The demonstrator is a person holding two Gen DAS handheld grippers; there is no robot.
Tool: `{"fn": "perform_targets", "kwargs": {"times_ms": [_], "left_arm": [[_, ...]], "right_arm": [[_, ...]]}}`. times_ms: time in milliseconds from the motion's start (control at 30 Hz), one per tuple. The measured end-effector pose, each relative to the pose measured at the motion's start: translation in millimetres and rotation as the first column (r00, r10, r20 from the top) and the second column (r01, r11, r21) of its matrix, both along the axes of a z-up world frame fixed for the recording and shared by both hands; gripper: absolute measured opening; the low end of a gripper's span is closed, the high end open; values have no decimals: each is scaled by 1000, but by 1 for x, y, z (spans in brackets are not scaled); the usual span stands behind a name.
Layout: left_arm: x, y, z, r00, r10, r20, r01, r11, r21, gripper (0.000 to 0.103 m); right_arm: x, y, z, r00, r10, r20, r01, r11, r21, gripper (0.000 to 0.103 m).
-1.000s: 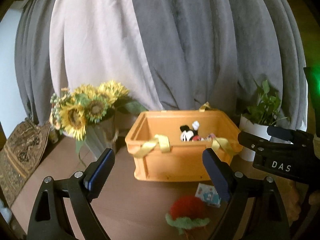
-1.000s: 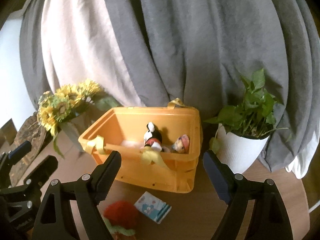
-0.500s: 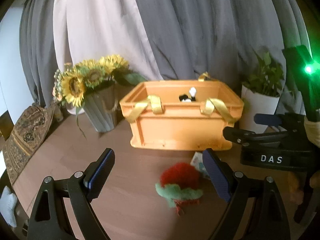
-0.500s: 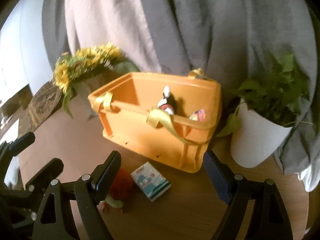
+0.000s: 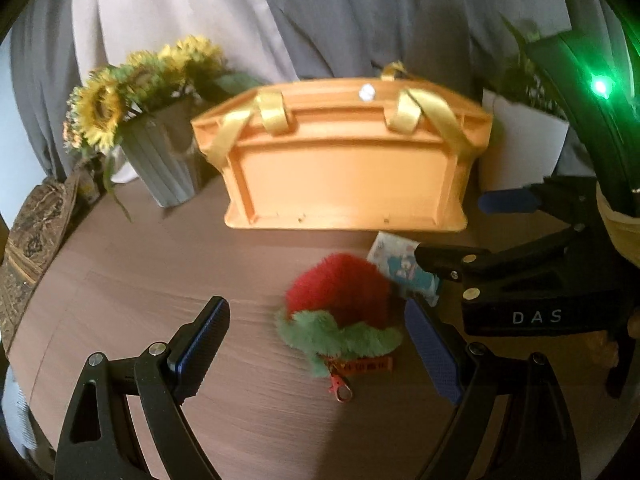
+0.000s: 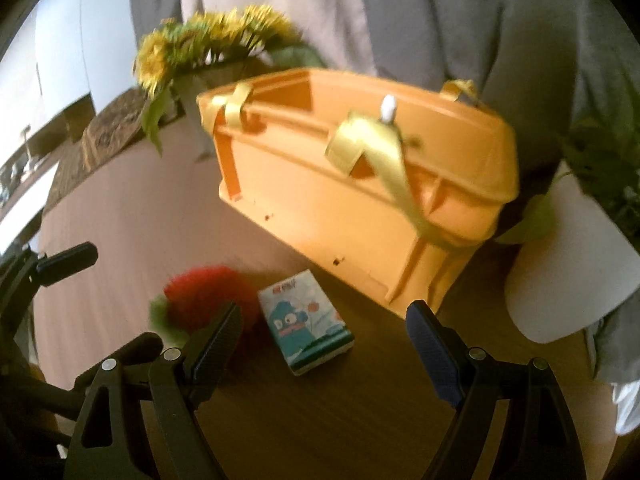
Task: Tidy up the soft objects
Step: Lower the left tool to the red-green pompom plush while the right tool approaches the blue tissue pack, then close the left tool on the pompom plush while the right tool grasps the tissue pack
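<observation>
- The red plush toy (image 5: 338,292) lies on the brown table (image 5: 140,280), near the front of the orange crate (image 5: 344,184) but not touching it. Its red body points toward the crate and its green leafy collar faces the camera, so the long axis runs near to far. From the collar a small orange tag and a red metal clasp (image 5: 340,388) trail nearward.
- The toy is fluffy and rounded, bright red above and shaggy green along its near edge.
- A small tissue pack (image 6: 306,328) lies flat just right of the plush, printed with a blue cartoon figure; its long axis runs diagonally, from far left to near right in the right wrist view.
- The left gripper (image 5: 316,354) hovers above the table with its jaws spread wide and nothing between the pads; the plush sits just beyond and between the fingertips.
- The right gripper (image 6: 324,348) is likewise wide apart and holds nothing, with the tissue pack just beyond its gap.
- Count: one plush on the table, one tissue pack, one crate with yellow ribbon handles (image 5: 424,116), one white toy tip (image 6: 388,108) showing above the crate rim.
- One vase of sunflowers (image 5: 140,92) stands to the crate's left and one white plant pot (image 5: 520,140) to its right, before grey curtains (image 5: 360,12).
</observation>
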State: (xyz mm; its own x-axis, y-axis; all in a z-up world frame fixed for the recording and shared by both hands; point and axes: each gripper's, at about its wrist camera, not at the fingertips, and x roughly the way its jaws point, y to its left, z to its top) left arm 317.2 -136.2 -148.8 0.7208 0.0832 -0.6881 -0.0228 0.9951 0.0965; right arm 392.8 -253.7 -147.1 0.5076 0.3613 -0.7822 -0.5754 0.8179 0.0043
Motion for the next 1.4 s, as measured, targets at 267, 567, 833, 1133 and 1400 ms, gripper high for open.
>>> {"fn": "perform_targets", "kwargs": {"times_ms": [267, 567, 833, 1133, 1400], "left_arm": [[16, 0, -26, 997, -48, -60, 49, 999, 9, 90], [36, 4, -47, 988, -103, -118, 107, 994, 26, 89], [50, 5, -55, 979, -145, -147, 145, 989, -12, 84], [57, 9, -62, 975, -164, -150, 152, 985, -84, 45], [50, 14, -53, 982, -146, -123, 136, 987, -84, 39]], "right_arm": [[8, 10, -29, 997, 68, -46, -70, 997, -45, 84], [24, 19, -51, 991, 94, -95, -101, 992, -71, 83], [31, 21, -61, 986, 101, -134, -109, 993, -54, 71], [35, 23, -66, 984, 72, -163, -75, 997, -12, 59], [25, 19, -62, 990, 22, -143, -21, 1000, 13, 58]]}}
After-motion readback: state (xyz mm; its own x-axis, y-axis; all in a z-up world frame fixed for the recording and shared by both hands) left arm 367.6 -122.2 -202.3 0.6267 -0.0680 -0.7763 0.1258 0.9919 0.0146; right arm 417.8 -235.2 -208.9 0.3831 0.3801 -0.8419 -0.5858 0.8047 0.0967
